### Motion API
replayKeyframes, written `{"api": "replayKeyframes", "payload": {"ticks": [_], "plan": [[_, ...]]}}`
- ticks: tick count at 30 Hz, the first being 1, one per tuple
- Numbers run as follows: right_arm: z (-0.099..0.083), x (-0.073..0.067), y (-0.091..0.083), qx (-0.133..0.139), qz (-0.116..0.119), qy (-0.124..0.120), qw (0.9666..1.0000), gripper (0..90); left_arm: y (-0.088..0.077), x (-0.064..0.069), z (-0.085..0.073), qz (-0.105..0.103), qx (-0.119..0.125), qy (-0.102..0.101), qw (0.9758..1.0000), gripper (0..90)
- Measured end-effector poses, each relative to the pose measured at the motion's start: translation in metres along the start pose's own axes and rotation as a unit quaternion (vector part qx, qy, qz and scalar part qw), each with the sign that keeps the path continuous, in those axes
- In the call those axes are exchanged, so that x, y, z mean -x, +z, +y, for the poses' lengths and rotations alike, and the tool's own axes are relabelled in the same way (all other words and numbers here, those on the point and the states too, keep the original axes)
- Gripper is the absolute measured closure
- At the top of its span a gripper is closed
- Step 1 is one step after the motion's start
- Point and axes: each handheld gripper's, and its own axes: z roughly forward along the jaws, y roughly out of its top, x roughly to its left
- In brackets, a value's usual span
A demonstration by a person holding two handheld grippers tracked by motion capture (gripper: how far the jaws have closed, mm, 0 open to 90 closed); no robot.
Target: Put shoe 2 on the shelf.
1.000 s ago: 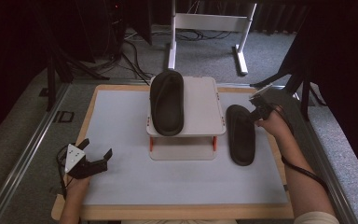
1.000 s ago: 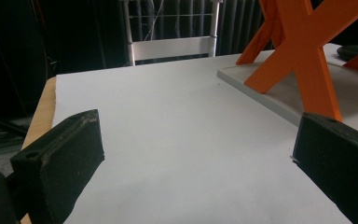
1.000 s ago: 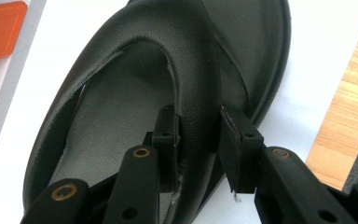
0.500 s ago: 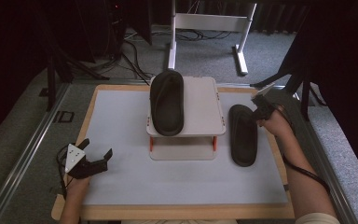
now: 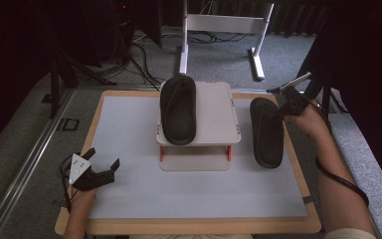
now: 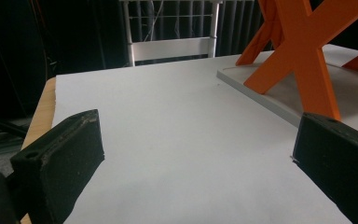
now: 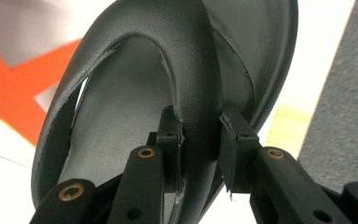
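Two black thong sandals are in play. One sandal (image 5: 178, 109) lies on top of a white shelf (image 5: 216, 119) with orange legs at the middle of the grey mat. The other sandal (image 5: 267, 134) (image 7: 121, 107) hangs at the right of the mat, raised by my right gripper (image 5: 282, 110) (image 7: 200, 135), which is shut on its strap near the far end. My left gripper (image 5: 102, 158) (image 6: 200, 140) rests at the mat's near left corner, open, with nothing between its pads.
The grey mat (image 5: 129, 129) covers a wooden table (image 5: 308, 199). The shelf's orange cross legs (image 6: 303, 51) stand to the right in the left gripper view. A white metal stand (image 5: 219, 25) and cables lie on the floor behind the table.
My right hand has risen and drawn the right sandal up off the mat, shifting it slightly to the right. The left gripper has stayed still.
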Motion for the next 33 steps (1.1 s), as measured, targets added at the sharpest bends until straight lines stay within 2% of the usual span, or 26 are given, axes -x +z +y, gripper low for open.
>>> {"api": "replayKeyframes", "payload": {"ticks": [7,11,18,21,26,33], "plan": [[0.016,-0.010,-0.034,0.010,0.005,-0.001,0.9999,72.0,0.000,0.000,0.000,-0.001,0.000,-0.001,1.0000,1.3],[0.025,-0.019,-0.046,0.010,-0.001,-0.007,0.9999,72.0,0.000,0.000,0.000,-0.001,0.000,-0.001,1.0000,1.3],[0.040,-0.034,-0.068,0.014,0.004,-0.019,0.9997,72.1,0.000,0.000,0.000,-0.001,0.000,-0.001,1.0000,1.3],[0.047,-0.042,-0.077,0.018,-0.002,-0.022,0.9996,72.1,0.000,0.000,0.000,-0.002,0.000,0.000,1.0000,1.3],[0.056,-0.059,-0.085,0.016,0.001,-0.032,0.9994,72.1,0.000,-0.001,0.000,-0.002,-0.001,-0.003,1.0000,1.3],[0.067,-0.090,-0.086,0.014,-0.002,-0.050,0.9987,72.1,0.000,0.000,0.000,-0.002,-0.001,-0.001,1.0000,1.3]]}}
